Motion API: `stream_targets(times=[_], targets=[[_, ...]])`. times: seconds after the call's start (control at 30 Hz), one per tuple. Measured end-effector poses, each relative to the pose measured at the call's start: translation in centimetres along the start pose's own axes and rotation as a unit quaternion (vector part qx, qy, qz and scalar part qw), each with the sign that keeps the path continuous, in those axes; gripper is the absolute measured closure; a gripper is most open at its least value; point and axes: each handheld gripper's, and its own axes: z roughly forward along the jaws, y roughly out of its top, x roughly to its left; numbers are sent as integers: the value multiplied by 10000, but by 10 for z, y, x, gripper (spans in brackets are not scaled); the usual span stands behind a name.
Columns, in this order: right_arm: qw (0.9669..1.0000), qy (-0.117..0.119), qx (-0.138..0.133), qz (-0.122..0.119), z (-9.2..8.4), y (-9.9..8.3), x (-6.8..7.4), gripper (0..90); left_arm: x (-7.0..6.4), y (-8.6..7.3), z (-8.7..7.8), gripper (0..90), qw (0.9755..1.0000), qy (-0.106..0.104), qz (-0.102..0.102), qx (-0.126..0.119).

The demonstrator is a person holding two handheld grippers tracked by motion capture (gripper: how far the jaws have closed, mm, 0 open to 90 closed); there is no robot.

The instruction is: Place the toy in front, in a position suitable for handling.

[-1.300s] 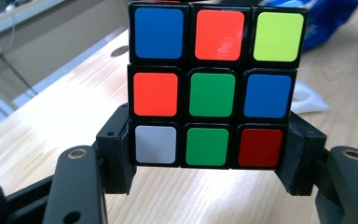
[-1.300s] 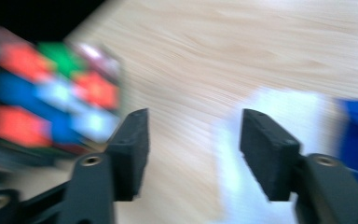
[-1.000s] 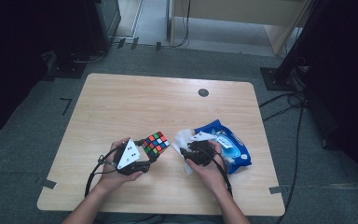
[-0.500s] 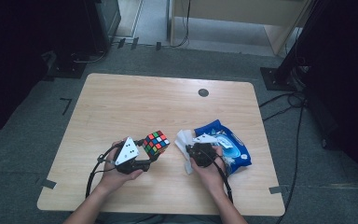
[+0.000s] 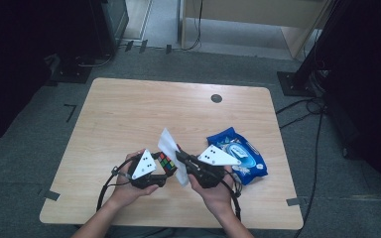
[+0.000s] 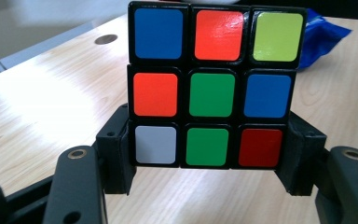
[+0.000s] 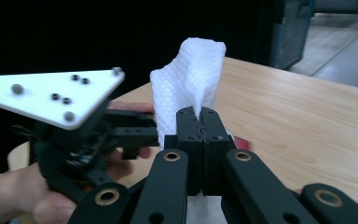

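My left gripper [image 5: 164,167] is shut on a Rubik's cube [image 5: 166,161], held a little above the table's front edge. In the left gripper view the jaws clamp the cube [image 6: 209,88] at its bottom row, and a face of mixed colours looks at the camera. My right gripper [image 5: 182,158] is shut on a white textured wipe [image 5: 170,146] that stands up between the two hands, right beside the cube. In the right gripper view the pads meet on the wipe [image 7: 191,79], and the left gripper [image 7: 126,135] shows just behind it.
A blue pack of wipes [image 5: 243,153] lies on the wooden table [image 5: 129,109] to the right of my right hand. A small round dark grommet [image 5: 216,98] sits near the far edge. Dark furniture and cables surround the table.
My right gripper has lifted off the blue pack and swung left toward the cube, drawing the white wipe up with it. The left gripper and cube have barely moved.
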Motion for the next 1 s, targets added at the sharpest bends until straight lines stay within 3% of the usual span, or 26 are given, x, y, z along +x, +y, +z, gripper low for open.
stream_targets(times=[0.1, 0.27, 0.43, 0.5, 0.63, 0.83, 0.93, 1.0], targets=[[9999, -158, 60, -21, 5, -7, -1, 900, -3, 3, -2, 347, 10000, -14, 44, -69], [9988, -485, 41, 110, 8, -17, -16, 896, -3, 4, -5, 348, 9999, -28, 67, -77], [9937, -1013, 360, 310, 11, -31, -42, 897, -1, 5, -7, 348, 9998, -106, 14, -143], [9917, -1112, 387, 508, 11, -35, -50, 897, 0, 6, -7, 348, 9999, -77, 26, -142], [9931, -1004, 154, 581, 2, -26, -47, 897, 0, 2, -2, 348, 10000, -38, -12, 20], [9988, -388, -237, 207, -8, -2, -10, 897, -4, 1, 3, 348, 9999, -9, 26, 145], [9997, -160, -172, 115, -4, -1, 3, 896, -5, 2, 2, 348, 9999, 3, 37, 101], [9997, -234, -68, 20, 1, -6, 6, 896, -6, 3, 0, 348, 10000, -15, 31, 39]])
